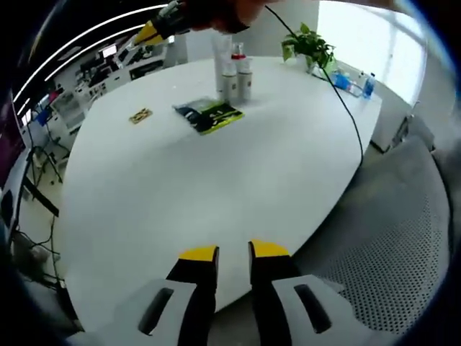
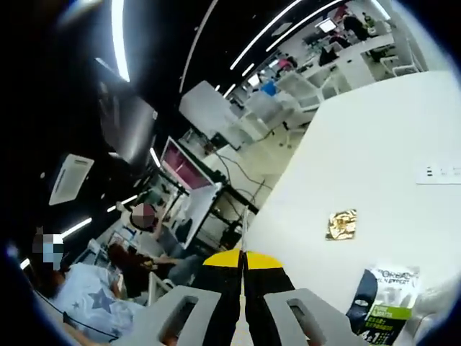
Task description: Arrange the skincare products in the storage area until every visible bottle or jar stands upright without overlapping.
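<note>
So at that point my left gripper (image 1: pixel 234 252) sat at the bottom of its view, jaws slightly apart, holding nothing. My right gripper (image 2: pixel 243 259) had its jaws pressed together, also empty, pointing past the white table (image 1: pixel 180 187). The bottles (image 1: pixel 234 76) stood upright, bunched together at the top centre of the left gripper view. A sachet (image 1: pixel 209 115) lay flat just below them. Looked mostly done to me, maybe some spacing left.
</note>
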The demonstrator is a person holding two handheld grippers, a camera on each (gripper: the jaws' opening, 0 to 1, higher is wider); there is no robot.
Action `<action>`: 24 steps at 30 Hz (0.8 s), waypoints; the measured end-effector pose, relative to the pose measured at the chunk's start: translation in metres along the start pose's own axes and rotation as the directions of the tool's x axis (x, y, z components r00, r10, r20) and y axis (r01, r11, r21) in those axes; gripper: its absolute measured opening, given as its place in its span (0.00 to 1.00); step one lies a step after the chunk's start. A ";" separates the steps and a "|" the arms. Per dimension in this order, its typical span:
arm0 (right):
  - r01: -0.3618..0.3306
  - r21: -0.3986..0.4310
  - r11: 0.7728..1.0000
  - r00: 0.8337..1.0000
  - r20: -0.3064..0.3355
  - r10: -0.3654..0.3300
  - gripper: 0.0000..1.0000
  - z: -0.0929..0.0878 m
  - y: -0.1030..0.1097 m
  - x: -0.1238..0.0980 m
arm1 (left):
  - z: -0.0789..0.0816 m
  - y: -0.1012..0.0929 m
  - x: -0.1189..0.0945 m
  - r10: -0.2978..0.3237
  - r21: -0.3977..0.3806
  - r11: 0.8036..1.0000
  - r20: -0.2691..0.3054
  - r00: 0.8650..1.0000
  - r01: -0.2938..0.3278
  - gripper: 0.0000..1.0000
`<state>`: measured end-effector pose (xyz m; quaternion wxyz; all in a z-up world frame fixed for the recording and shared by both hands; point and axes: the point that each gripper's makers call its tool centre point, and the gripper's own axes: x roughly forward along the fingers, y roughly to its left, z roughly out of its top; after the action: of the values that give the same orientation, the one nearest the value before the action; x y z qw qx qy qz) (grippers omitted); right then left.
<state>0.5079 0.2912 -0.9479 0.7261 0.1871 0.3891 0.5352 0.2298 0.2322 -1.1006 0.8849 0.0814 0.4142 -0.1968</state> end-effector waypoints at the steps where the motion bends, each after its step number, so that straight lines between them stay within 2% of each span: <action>1: 0.006 -0.007 1.000 1.000 -0.006 -0.007 0.00 0.001 -0.002 0.002 | 0.000 0.000 0.000 0.001 0.000 1.000 -0.002 1.000 -0.001 0.12; 5: 0.036 -0.019 0.999 0.998 -0.056 -0.037 0.00 -0.003 -0.010 0.011 | 0.002 0.001 -0.002 0.006 0.000 1.000 0.011 1.000 -0.006 0.09; 9: 0.048 0.002 0.999 0.997 -0.062 -0.047 0.00 -0.003 -0.018 0.019 | 0.001 0.002 -0.001 0.010 0.001 1.000 0.008 1.000 -0.010 0.08; 14: 0.085 0.018 0.996 0.991 -0.106 -0.083 0.00 -0.017 -0.032 0.027 | 0.001 0.004 -0.002 0.016 0.003 1.000 0.011 1.000 -0.016 0.07; 18: 0.111 0.027 0.993 0.986 -0.131 -0.107 0.00 -0.028 -0.040 0.031 | 0.003 0.008 -0.005 0.036 0.017 0.999 0.027 0.999 -0.036 0.01; 24: 0.164 0.043 0.986 0.973 -0.169 -0.155 0.00 -0.045 -0.056 0.035 | 0.003 0.009 -0.003 0.036 0.009 0.999 0.028 0.999 -0.037 0.03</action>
<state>0.5132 0.2975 -1.0273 0.7264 0.1308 0.4766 0.4776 0.2334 0.2405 -1.0966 0.8937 0.0906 0.3992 -0.1837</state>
